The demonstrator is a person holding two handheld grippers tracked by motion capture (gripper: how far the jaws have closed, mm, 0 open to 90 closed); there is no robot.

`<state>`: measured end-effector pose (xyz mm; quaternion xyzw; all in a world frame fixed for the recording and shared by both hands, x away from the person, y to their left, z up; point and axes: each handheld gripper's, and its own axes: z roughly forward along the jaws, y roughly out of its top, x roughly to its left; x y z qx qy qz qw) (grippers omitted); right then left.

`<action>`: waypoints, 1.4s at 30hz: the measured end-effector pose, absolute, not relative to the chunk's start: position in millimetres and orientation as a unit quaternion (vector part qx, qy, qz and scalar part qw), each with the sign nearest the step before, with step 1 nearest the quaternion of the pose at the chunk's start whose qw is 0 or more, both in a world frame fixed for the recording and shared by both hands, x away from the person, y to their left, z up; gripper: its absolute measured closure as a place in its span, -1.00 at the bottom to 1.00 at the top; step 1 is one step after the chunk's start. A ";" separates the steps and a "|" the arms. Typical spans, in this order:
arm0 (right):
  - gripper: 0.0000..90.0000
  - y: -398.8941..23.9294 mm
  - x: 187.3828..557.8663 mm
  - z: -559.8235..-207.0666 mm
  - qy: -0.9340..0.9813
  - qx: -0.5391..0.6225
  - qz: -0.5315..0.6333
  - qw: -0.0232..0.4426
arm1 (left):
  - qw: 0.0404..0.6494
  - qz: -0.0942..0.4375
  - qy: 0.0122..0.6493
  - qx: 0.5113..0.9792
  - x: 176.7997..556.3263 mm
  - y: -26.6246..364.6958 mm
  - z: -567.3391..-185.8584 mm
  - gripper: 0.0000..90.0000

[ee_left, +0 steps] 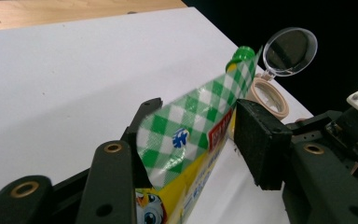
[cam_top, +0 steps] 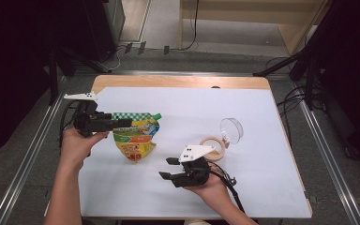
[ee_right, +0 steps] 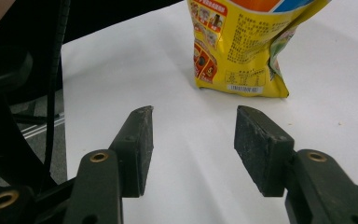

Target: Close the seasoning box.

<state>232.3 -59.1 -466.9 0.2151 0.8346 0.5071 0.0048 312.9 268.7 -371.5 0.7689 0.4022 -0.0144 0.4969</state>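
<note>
The right gripper (cam_top: 168, 168) sat nearest, low on the white sheet (cam_top: 262, 187), its jaws apart with nothing between them, pointing toward the pouch (cam_top: 136, 136). In the right gripper view the yellow pouch bottom (ee_right: 242, 60) rested on the sheet beyond the open jaws, well apart from them. Farther left, the left gripper (cam_top: 124, 123) was at the pouch's checked top edge. In the left gripper view that edge (ee_left: 191, 130) lay between the jaws, against the left pad, with a gap to the right pad, so the jaws were loose around it. The green cap (ee_left: 240, 53) pointed away. Beyond the right gripper lay a tape ring (cam_top: 213, 146) and, just beside it, a clear round lid (cam_top: 231, 130).
</note>
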 end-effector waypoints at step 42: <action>0.14 -62.0 235.4 -458.4 0.830 0.209 0.518 -0.002 | 0.465 0.050 0.472 0.747 315.6 318.7 -394.6 0.07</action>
